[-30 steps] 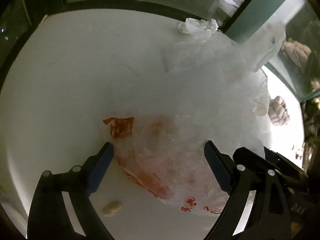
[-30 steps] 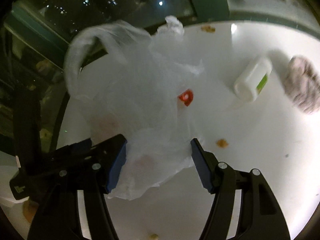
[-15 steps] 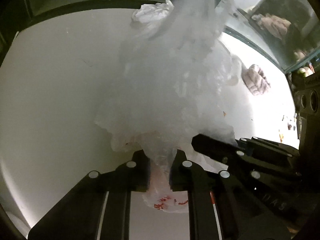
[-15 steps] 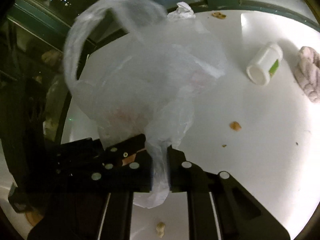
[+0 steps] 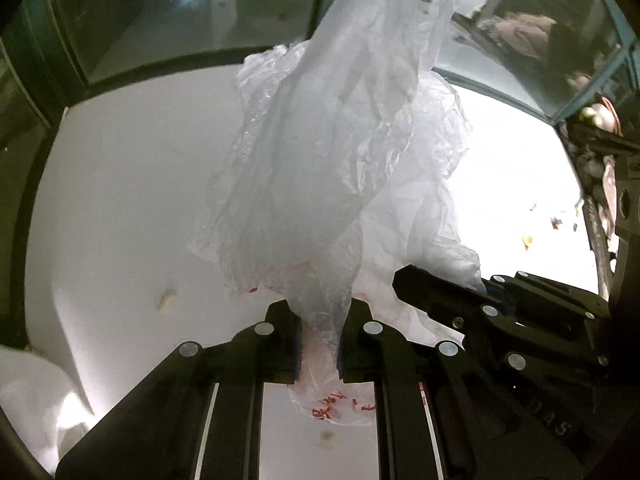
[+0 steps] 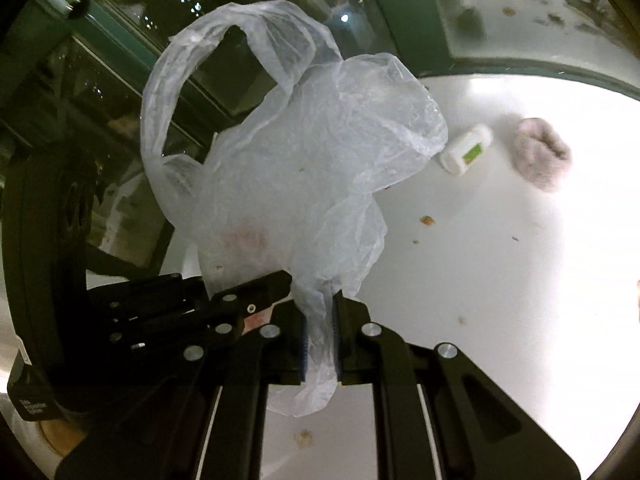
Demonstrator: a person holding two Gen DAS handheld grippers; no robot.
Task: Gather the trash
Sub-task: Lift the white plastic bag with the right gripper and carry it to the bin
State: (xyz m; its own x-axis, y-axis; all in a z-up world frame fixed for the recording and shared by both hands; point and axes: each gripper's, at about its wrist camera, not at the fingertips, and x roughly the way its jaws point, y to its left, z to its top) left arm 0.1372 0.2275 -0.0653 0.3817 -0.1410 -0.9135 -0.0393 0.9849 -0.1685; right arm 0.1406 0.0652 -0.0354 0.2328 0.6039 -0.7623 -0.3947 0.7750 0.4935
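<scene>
1. The table (image 6: 500, 280) is white and fills most of both views; a dark window frame runs along its far edge.
2. The bag (image 5: 340, 168), thin clear plastic with red print near its lower end, hangs above the table between both grippers. In the right wrist view (image 6: 304, 184) its handle loops up against the dark glass. It blocks the middle of the table in both views.
3. The left gripper (image 5: 318, 344) has its jaws nearly together, clamped on a bunched strip of the bag; a printed tail hangs out below the pads.
4. The right gripper (image 6: 320, 336) is likewise pinched tight on a twisted strip of the bag, just beside the left gripper, which shows as a dark shape at its left.
5. The cloth (image 6: 542, 156), a pinkish wad, lies on the table to the right of the bag, well apart from it.
6. The bottle (image 6: 466, 148), white with a green label, lies on its side between bag and cloth.
7. Crumbs (image 6: 427, 220) dot the table right of the bag; another scrap (image 5: 167, 298) lies to its left.
</scene>
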